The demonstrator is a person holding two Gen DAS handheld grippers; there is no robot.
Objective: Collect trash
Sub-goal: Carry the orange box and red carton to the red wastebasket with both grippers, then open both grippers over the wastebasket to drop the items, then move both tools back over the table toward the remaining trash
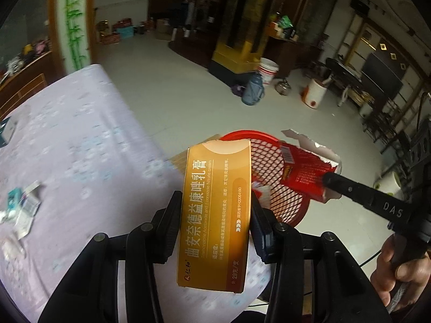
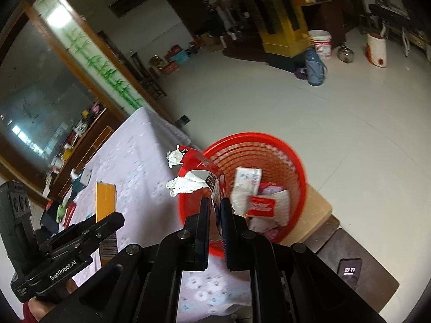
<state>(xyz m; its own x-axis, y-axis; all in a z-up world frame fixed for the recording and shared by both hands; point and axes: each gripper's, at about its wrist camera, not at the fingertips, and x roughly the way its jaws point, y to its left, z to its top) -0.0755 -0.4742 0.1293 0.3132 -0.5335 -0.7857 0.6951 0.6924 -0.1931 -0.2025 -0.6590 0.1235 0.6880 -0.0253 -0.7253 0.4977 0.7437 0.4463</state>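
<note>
My left gripper is shut on an orange cream carton, held upright above the table edge; the same carton shows side-on in the right wrist view. My right gripper is shut on a torn red packet, which hangs over the rim of a red mesh basket. In the left wrist view that packet sits over the basket, pinched by the right gripper's fingers. Several wrappers lie inside the basket.
A table with a lilac patterned cloth carries more scraps at its left. The basket stands on a low wooden stool. A phone lies on a dark surface nearby. Buckets and a blue bag stand on the pale floor.
</note>
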